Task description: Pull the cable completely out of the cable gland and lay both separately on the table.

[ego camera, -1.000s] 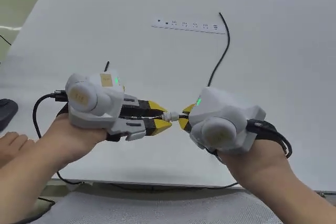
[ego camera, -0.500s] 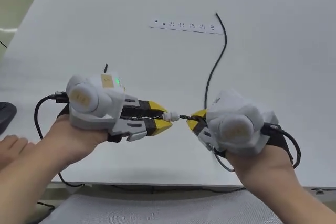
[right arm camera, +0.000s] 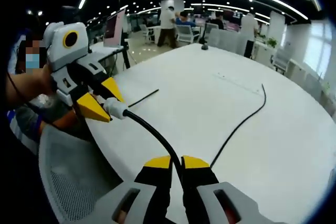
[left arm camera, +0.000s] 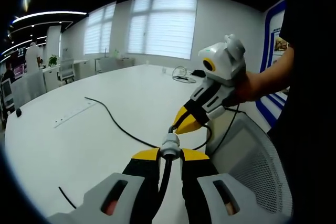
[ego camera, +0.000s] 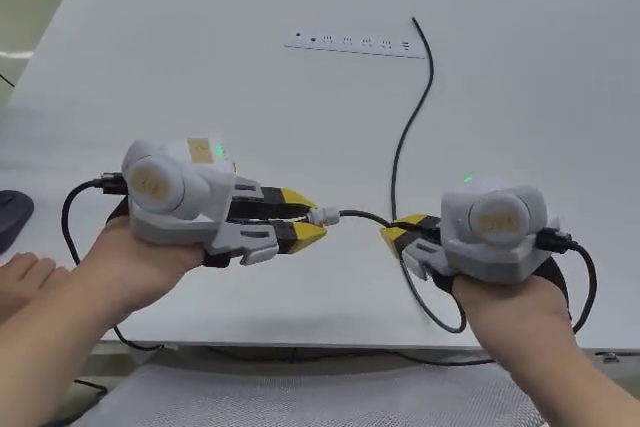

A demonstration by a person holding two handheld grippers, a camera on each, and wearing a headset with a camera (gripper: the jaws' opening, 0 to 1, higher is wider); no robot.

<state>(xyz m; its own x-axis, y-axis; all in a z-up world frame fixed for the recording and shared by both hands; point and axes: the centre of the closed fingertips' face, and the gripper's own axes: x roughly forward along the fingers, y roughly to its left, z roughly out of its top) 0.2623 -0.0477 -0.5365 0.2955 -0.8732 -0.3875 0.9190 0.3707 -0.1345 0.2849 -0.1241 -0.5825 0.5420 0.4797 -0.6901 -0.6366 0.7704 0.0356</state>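
Observation:
My left gripper [ego camera: 310,224] is shut on the small white cable gland [ego camera: 323,216], which pokes out between its yellow fingertips. In the left gripper view the gland [left arm camera: 170,146] sits right at the tips. A black cable [ego camera: 360,215] runs from the gland to my right gripper [ego camera: 395,235], which is shut on it a short way to the right. In the right gripper view the cable [right arm camera: 152,132] rises from between my jaws [right arm camera: 176,162] and curves left to the gland [right arm camera: 115,108]. Both grippers hover over the table's near edge.
A white power strip [ego camera: 350,44] lies at the far side of the white table [ego camera: 200,77], and a long black cord [ego camera: 410,117] snakes from it toward the right gripper. A grey mesh chair back [ego camera: 300,392] is below the table edge.
The right gripper has moved to the right, away from the left one, and a length of black cable now spans the gap. The left gripper has stayed put.

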